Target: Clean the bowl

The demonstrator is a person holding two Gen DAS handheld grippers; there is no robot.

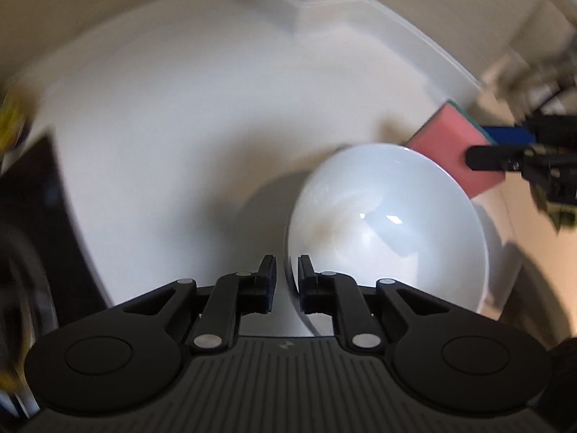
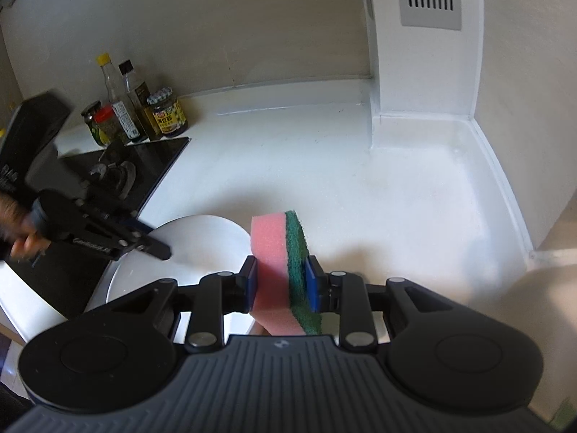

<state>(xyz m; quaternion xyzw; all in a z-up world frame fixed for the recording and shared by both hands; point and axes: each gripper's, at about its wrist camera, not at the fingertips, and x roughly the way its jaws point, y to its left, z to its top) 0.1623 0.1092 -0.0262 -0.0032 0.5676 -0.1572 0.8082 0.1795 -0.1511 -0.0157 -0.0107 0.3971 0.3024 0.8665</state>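
Here the left hand-held gripper (image 1: 286, 283) points steeply down, its narrow-set fingers straddling the near rim of the white bowl (image 1: 389, 223), one inside, one outside, pinching it. The bowl is tilted up off the white bench (image 1: 173, 115). The right hand-held gripper (image 2: 281, 281) slants down, pads pressed on a pink-and-green sponge (image 2: 285, 270) held upright just beyond the bowl's far rim. A person's hand (image 2: 18, 231) wraps the left tool's handle. Ahead of both grippers the bench runs bare to the raised wall edge; left lie a black cooktop (image 2: 144, 166) and condiment bottles (image 2: 133, 108).
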